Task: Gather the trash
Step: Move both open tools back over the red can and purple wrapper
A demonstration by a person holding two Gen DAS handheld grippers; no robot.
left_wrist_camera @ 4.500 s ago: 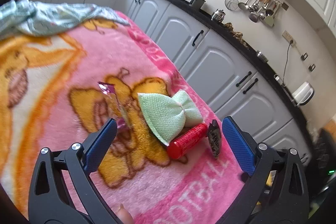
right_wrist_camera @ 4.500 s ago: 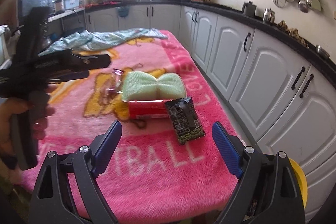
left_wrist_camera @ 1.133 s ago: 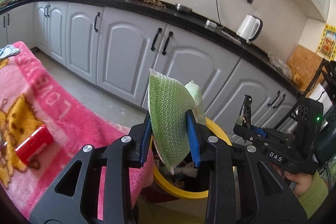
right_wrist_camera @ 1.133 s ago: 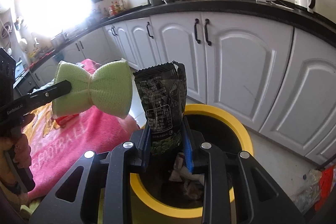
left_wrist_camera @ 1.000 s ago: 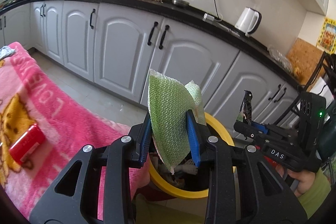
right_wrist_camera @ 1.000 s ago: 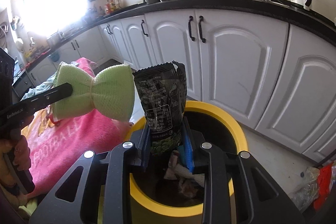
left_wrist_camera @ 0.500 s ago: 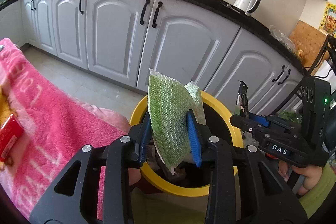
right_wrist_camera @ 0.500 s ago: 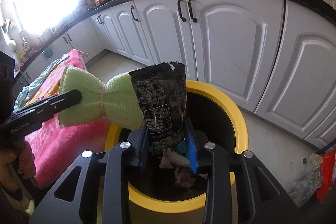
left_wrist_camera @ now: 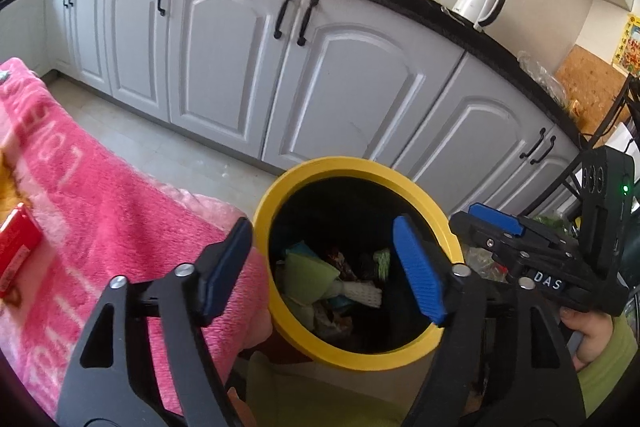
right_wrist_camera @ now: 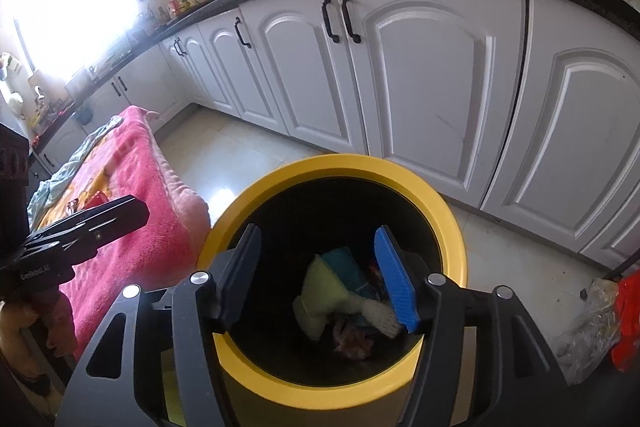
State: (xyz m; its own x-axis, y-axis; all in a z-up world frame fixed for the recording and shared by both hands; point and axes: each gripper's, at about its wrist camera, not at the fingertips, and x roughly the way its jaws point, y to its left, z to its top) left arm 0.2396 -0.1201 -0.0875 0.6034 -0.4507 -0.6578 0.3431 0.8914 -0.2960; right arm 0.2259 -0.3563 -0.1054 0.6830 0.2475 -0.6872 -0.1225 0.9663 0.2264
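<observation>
A yellow-rimmed black trash bin [left_wrist_camera: 352, 169] stands beside the pink blanket; it also shows in the right wrist view [right_wrist_camera: 452, 223]. My left gripper [left_wrist_camera: 328, 263] is open and empty above the bin's mouth. My right gripper [right_wrist_camera: 320, 271] is open and empty over the bin too. The green bow-shaped sponge [left_wrist_camera: 310, 277] lies inside the bin among other trash, and shows in the right wrist view [right_wrist_camera: 320, 301]. The dark snack packet cannot be picked out in the bin. A red packet [left_wrist_camera: 16, 251] lies on the blanket at the left.
The pink blanket [left_wrist_camera: 100, 211] covers the table left of the bin. White cabinets [left_wrist_camera: 248, 67] with black handles run behind. A clear bag and something red [right_wrist_camera: 624, 315] lie on the floor at the right. A white kettle [left_wrist_camera: 478, 3] stands on the counter.
Both grippers have opened over the bin. The green sponge has dropped from the left gripper into the bin, and the dark packet has left the right gripper.
</observation>
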